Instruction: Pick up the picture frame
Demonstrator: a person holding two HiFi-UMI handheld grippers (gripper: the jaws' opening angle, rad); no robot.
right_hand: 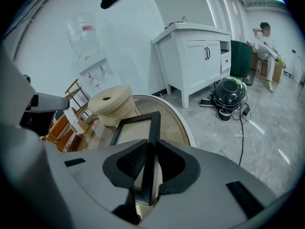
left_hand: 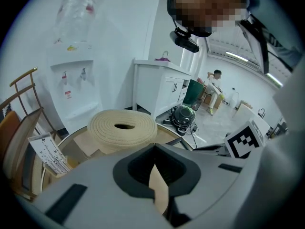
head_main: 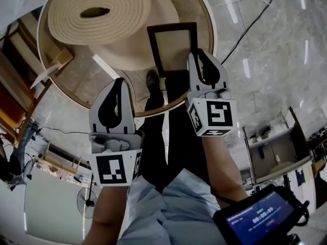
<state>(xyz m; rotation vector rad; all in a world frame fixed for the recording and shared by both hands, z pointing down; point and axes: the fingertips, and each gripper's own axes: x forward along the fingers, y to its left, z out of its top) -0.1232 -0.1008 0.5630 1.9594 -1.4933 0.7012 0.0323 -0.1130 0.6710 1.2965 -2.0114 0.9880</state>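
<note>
The right gripper had its jaws clamped on the right rail of the picture frame — which stretched straight ahead along those jaws, over the near edge of the round table — while the left gripper, closed on nothing, hung farther off to the left.

Left hand-held gripper, jaws together, before a cream rolled mat on a round table.
</note>
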